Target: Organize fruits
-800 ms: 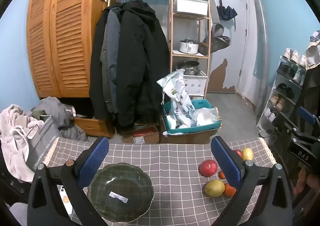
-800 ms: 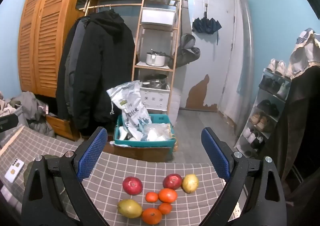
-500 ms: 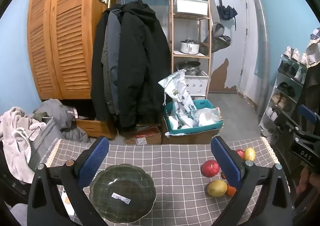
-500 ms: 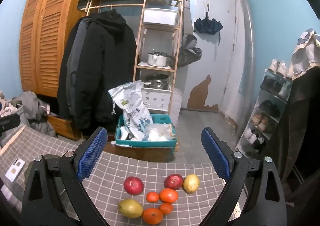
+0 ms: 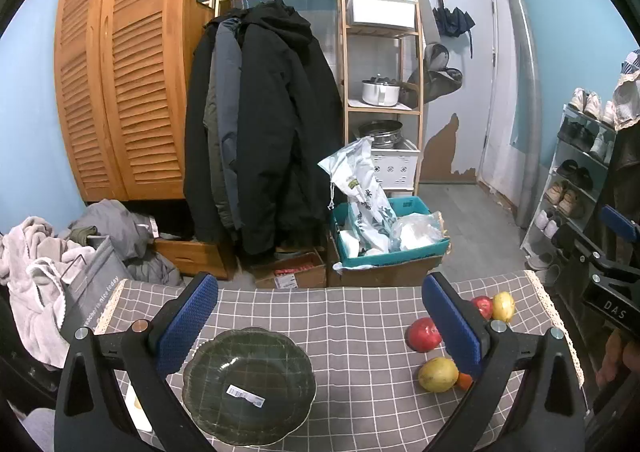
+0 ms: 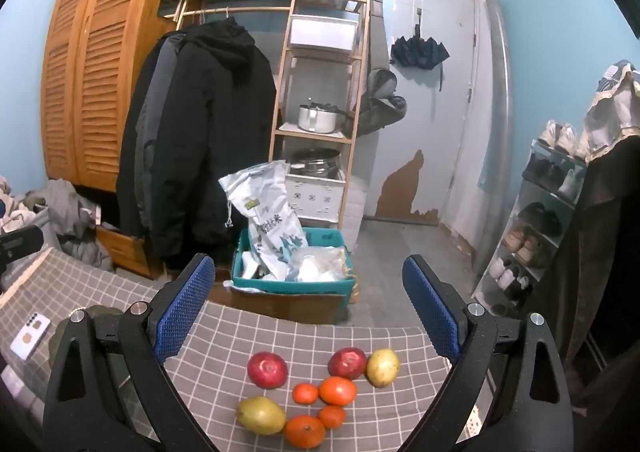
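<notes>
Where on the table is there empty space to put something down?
The widest bare patch of checked tablecloth lies between the green glass bowl and the nearest red apple, running to the far edge. The corner holding the apples, pears and oranges is crowded.

The left gripper (image 5: 320, 316) is hanging with its jaws spread wide, its blue-padded fingers (image 5: 186, 316) gripping nothing and pointing forward and somewhat downward. The right gripper (image 6: 308, 304) is likewise standing wide open, its blue pads (image 6: 430, 306) closing on nothing, tilting down a little less steeply. In the left wrist view, part of the right gripper is showing at the right edge, with a hand (image 5: 618, 356) wrapping its grip
</notes>
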